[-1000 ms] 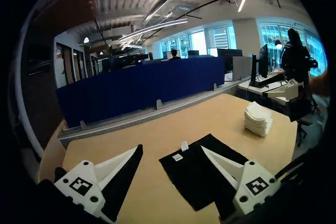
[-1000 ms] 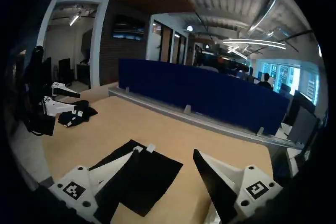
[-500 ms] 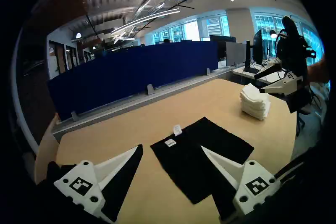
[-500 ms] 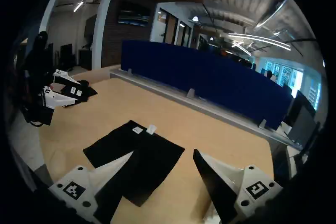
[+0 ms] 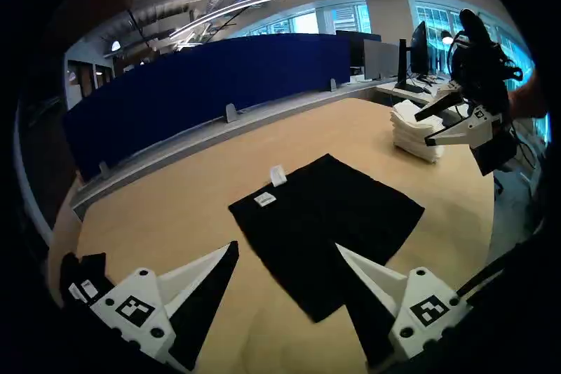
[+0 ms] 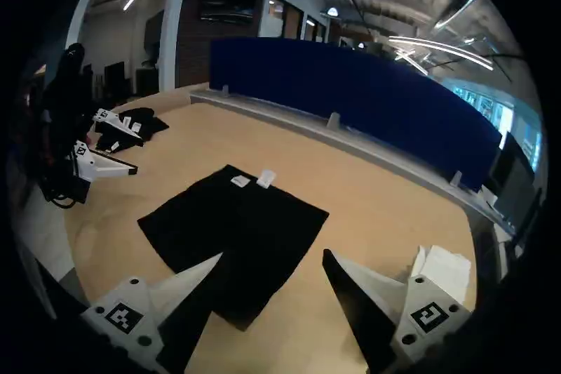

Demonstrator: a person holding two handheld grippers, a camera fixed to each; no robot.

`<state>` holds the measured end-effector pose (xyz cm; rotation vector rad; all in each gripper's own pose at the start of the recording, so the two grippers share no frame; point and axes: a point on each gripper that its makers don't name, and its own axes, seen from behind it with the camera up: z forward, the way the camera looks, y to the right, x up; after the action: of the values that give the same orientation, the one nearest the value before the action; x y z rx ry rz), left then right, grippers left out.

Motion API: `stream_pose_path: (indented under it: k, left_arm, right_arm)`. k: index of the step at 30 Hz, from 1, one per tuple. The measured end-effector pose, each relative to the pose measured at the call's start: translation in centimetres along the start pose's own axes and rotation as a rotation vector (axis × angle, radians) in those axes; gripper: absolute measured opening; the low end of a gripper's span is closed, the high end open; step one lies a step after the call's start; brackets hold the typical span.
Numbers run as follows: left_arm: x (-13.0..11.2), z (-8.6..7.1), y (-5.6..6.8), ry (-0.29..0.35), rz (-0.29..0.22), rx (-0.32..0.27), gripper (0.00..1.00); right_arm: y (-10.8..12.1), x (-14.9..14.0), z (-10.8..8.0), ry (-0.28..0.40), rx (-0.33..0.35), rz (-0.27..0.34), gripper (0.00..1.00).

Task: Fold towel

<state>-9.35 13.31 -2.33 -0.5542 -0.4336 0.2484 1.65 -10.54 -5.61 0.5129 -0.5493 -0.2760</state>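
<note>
**Black towel spread flat, both grippers wide open and off it**

In the left gripper view a black towel (image 5: 329, 216) lies spread flat on a wooden table (image 5: 175, 191), from the centre toward 4 o'clock. Two small white tags (image 5: 278, 175) sit at its far edge. A stack of white towels (image 5: 414, 134) rests at 2 o'clock, well apart from the black one. A heap of black cloths (image 5: 76, 277) lies at 8 o'clock by the table's edge. A long blue divider (image 5: 210, 86) runs behind the table from 9 to 1 o'clock, and monitors (image 5: 414, 48) stand beyond it at 1 o'clock.

The left gripper (image 5: 287, 245) looks across the table toward the divider. Its fingers are spread wide and grip nothing. In its own view the right-hand finger overlaps the towel's near edge at 5 o'clock. The right gripper view shows it at 9 o'clock, over the side of the table and near the heap of black cloths. There it is well apart from the towel, with its fingers apart.

The right gripper (image 6: 273, 255) also has its fingers wide apart and holds nothing. In its own view the left-hand finger overlaps the towel's near corner at 7 o'clock, and the white stack lies at 4 o'clock beside the other finger. The left gripper view shows it at 2 o'clock, held by a hand (image 5: 527, 97). Its fingers point at the stack of white towels, just beside it and apart from the black towel.
</note>
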Motion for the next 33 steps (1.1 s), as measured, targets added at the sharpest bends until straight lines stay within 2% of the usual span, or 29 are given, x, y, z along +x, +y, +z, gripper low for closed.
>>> stream_pose_path:
  k: [12, 21, 27, 33]
  left_arm:
    - [-5.3, 2.2, 2.0, -0.081, 0.015, -0.045, 0.92]
    - [-8.6, 3.4, 3.6, -0.137, 0.009, -0.071, 0.92]
    - [-10.2, 3.8, 4.4, -0.169, -0.008, -0.08, 0.92]
    - [-10.7, 4.0, 4.5, -0.188, -0.04, -0.085, 0.92]
  right_arm:
    - [-1.4, -5.8, 2.5, -0.081, 0.033, 0.014, 1.0]
    - [-3.1, -10.0, 3.3, -0.159, 0.067, 0.006, 1.0]
    - [-3.8, -11.8, 3.5, -0.189, 0.08, 0.012, 1.0]
    - [-4.1, -12.7, 3.7, -0.21, 0.089, 0.006, 1.0]
